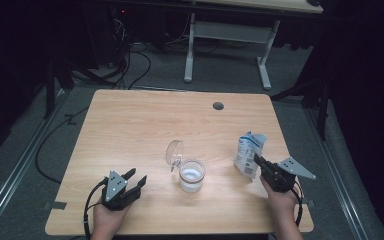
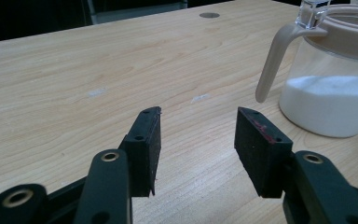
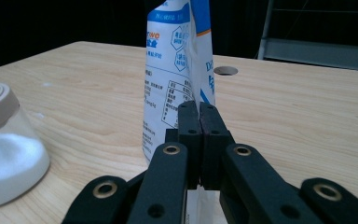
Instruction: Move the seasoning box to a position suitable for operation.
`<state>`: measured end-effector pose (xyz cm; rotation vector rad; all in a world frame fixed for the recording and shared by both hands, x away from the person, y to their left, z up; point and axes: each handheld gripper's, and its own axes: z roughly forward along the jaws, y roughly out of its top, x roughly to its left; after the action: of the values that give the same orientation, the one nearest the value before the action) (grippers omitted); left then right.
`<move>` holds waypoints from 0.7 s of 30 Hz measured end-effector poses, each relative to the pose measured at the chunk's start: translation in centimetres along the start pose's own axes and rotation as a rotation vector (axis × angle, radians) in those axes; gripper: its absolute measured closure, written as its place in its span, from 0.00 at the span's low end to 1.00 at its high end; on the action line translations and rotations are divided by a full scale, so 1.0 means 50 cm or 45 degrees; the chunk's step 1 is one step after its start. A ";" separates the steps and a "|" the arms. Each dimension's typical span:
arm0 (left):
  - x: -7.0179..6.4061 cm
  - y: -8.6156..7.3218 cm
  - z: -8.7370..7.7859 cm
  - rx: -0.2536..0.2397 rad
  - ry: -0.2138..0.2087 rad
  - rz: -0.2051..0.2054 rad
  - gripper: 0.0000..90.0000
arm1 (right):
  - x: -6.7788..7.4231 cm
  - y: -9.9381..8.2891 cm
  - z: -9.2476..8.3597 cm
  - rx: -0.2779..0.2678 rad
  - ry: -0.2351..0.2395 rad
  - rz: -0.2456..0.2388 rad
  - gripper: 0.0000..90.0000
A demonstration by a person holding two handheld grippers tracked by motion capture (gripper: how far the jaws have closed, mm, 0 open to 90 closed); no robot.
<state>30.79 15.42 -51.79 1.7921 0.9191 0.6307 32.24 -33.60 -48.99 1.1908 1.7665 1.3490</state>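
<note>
Pinching the white-and-blue bag (image 1: 250, 154) by a fold of its side, your right tool (image 3: 199, 108) is clenched on thin film, the pads nearly meeting, so keep that squeeze firm before you lift; a slack pinch on a soft pouch is likely to slip. The bag stands upright near the right edge of the surface (image 1: 145, 120), well apart from the glass jar (image 1: 192, 175), which sits near the middle with white powder in its bottom and its clear lid (image 1: 174, 151) hinged up and back. Your left tool (image 2: 198, 126) rests released, jaws spread with nothing between them, just to the left of the jar. If you mean to pour, you could steady the jar with it by the pale handle (image 2: 274, 58); whether the bag's top is cut open is hard to tell from here, so check before you tip it.

Carry the bag leftward and high enough to pass the raised lid. You have bare wood between bag and jar and broad open room behind. Mind the near right corner, where your right hand (image 1: 280, 200) already sits close to the rim.
</note>
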 end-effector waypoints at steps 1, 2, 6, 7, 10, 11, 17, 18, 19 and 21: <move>0.000 0.000 0.000 0.000 0.000 0.000 0.57 | 0.001 -0.001 -0.002 0.000 -0.003 -0.002 0.99; 0.000 0.000 0.000 0.002 -0.003 0.001 0.57 | 0.001 -0.001 -0.002 0.000 -0.003 -0.002 0.99; -0.001 0.001 0.002 0.005 -0.009 0.001 0.57 | 0.001 -0.006 -0.009 0.003 -0.003 -0.004 0.97; -0.001 0.001 0.002 0.005 -0.009 0.001 0.57 | 0.001 -0.006 -0.009 0.003 -0.003 -0.004 0.97; -0.002 0.001 0.003 0.004 -0.009 0.002 0.57 | 0.003 -0.007 -0.013 0.006 -0.007 -0.005 0.96; -0.002 0.001 0.003 0.004 -0.009 0.002 0.57 | 0.003 -0.007 -0.013 0.006 -0.007 -0.005 0.96; -0.001 0.001 0.003 0.005 -0.007 0.000 0.57 | 0.002 -0.009 -0.014 0.009 -0.005 0.002 0.94; -0.001 0.001 0.003 0.006 -0.007 -0.002 0.57 | 0.002 -0.009 -0.014 0.009 -0.007 0.000 0.94; 0.000 0.001 0.003 0.006 -0.007 -0.004 0.57 | 0.002 -0.009 -0.014 0.009 -0.011 0.002 0.94; 0.001 0.000 0.003 0.005 -0.006 -0.006 0.56 | 0.003 -0.009 -0.014 0.009 -0.011 -0.003 0.93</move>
<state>30.92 15.36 -51.83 1.7933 0.9220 0.6217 31.45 -33.80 -49.23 1.1958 1.7678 1.3353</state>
